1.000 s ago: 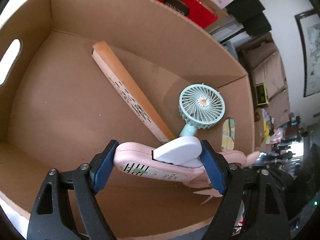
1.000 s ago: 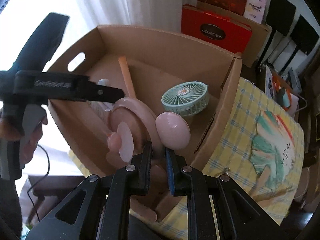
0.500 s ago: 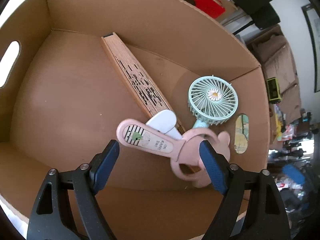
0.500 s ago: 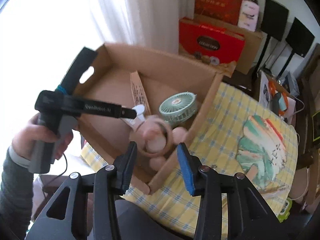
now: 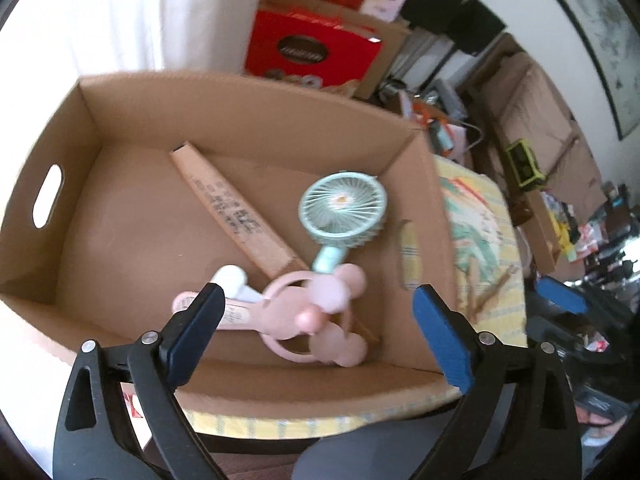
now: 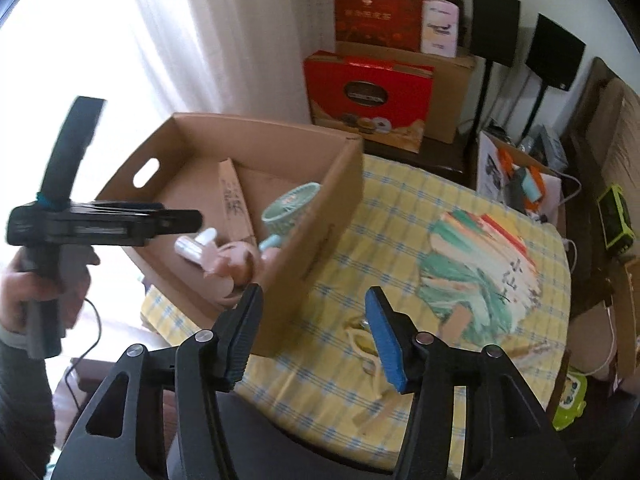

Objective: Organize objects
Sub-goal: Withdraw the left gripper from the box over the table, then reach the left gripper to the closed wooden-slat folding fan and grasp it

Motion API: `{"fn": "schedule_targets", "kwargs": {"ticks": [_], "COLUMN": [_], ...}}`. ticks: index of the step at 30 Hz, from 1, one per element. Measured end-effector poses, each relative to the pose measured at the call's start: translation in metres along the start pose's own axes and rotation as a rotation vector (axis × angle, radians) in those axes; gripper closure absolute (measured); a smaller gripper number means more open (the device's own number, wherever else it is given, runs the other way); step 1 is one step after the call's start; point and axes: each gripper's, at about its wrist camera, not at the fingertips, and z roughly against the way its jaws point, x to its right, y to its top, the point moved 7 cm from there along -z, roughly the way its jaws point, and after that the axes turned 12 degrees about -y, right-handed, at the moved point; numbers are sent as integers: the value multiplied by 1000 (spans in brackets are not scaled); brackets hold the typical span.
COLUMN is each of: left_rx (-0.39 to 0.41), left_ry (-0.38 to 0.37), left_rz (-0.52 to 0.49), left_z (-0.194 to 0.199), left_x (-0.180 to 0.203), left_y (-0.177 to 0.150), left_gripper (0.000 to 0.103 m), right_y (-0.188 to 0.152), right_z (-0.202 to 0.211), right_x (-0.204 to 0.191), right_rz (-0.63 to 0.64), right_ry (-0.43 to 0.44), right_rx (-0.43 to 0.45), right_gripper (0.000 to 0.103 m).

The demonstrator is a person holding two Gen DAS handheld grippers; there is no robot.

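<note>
Pink fan (image 5: 316, 312) lying inside the cardboard box (image 5: 248, 116) near its front right corner, touching the mint fan (image 5: 342, 210), left gripper (image 5: 316, 332) hovering above, jaws spread, right gripper (image 6: 314, 334) gaping empty over the checked tablecloth (image 6: 392, 216)

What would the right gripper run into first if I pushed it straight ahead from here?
Probably the yellow checked tablecloth, just right of the cardboard box, near its corner. The right gripper is open and empty; depth is hard to judge, so it might clip the box wall.

A red gift box (image 6: 368, 94) sits behind the table, with two black speakers (image 6: 554, 58) against the wall.
</note>
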Motion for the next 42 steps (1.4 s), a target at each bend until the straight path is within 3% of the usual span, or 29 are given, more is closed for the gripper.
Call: {"fn": "schedule_targets", "kwargs": {"ticks": [9, 22, 42], "left_rx": [28, -46, -156], "left_ry": [-57, -69, -102], "left_rz": [-75, -189, -253], "left_z": [9, -32, -104], "left_x": [60, 128, 183], "left_y": [-11, -45, -99], "left_gripper": [2, 0, 0], "right_y": [-24, -70, -125], "right_z": [4, -2, -23], "right_x": [42, 133, 201], "right_rz": [-60, -220, -367], "right_ry": [-58, -142, -158], "right_rx": [0, -38, -102], "right_gripper": [41, 23, 22]}}
